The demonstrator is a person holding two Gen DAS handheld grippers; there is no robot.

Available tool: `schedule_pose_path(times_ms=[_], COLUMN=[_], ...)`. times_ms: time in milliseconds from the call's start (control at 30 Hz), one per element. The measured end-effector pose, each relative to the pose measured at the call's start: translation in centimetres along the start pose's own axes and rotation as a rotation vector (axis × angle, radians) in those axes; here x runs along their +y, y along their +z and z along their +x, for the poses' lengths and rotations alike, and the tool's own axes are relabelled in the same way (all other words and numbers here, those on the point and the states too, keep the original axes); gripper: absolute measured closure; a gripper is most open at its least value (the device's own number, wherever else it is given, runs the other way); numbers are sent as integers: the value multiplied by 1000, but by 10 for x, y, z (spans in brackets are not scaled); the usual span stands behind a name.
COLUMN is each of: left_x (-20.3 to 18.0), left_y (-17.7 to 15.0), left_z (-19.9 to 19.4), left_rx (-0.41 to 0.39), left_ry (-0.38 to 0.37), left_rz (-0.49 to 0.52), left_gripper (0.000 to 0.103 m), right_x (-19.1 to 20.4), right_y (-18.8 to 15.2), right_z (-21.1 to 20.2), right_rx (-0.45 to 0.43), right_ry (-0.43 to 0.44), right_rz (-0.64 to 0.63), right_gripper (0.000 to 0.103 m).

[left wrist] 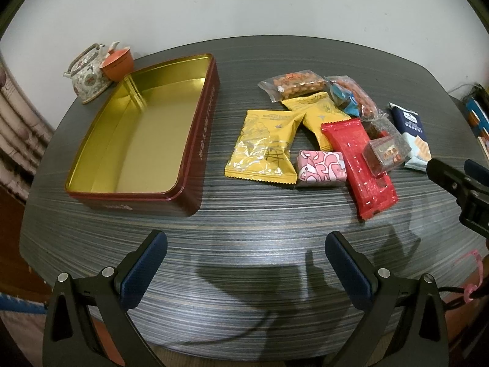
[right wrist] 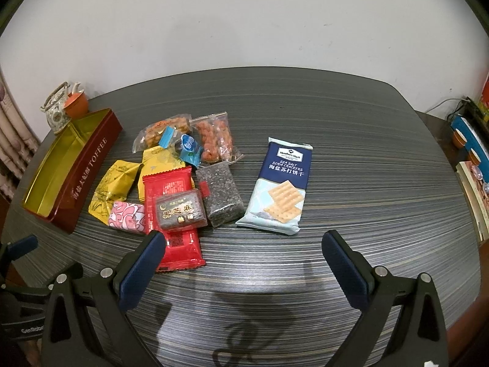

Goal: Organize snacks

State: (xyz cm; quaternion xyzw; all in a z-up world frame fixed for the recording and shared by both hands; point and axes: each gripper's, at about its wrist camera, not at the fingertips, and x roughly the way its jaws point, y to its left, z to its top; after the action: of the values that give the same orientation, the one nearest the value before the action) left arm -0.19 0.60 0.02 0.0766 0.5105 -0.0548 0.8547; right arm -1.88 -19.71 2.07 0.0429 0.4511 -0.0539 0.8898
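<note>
One dark, striped table [right wrist: 351, 159] carries everything in front of me, and the biggest thing on it is a dark red toffee tin [left wrist: 195, 140] with its gold inside bare and nothing in it, sitting toward the left. Behind the tin's far corner stands a patterned teapot [left wrist: 87, 76] with an orange cup [left wrist: 117, 62] just beside it. Right of the tin, set apart from it, the snacks lie in a loose heap: a blue-and-white soda cracker pack [right wrist: 282, 183] lies flat a little way off on the right side of the pile, a long red packet [right wrist: 174, 214] points toward the near edge, and two yellow packets [left wrist: 266, 143] overlap on the side nearest the tin. At the back of the heap are two clear bags of orange-brown nuts [right wrist: 214, 137], with a small blue-wrapped sweet [right wrist: 188, 146] resting among them. A dark sesame bar in clear wrap [right wrist: 221, 198] lies beside the red packet, a small dark sesame box [right wrist: 180, 211] sits on top of that red packet, and a pink patterned sweet [right wrist: 126, 220] touches its left edge. Both tongs hover over the near edge of the table holding nothing: the left gripper [left wrist: 246, 263] has its jaws spread wide, and the right gripper [right wrist: 243, 263] is spread wide too, near the tail of the red packet.
</note>
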Motion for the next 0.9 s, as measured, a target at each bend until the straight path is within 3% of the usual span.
schedule_pose_path(times_ms=[300, 567, 900], left_x=[-2, -1, 0], left_y=[1, 5, 10], left_z=[2, 7, 14], left_rx=[-2, 3, -2], left_ry=[13, -15, -31], left_rz=[19, 21, 24], left_gripper=[0, 0, 0], right_x=[-6, -30, -42], right_y=[2, 7, 35], right_z=[0, 13, 46], right_rx=[-11, 25, 58], right_ry=[-24, -41, -79], right_rz=[8, 88, 49], right_gripper=[3, 21, 23])
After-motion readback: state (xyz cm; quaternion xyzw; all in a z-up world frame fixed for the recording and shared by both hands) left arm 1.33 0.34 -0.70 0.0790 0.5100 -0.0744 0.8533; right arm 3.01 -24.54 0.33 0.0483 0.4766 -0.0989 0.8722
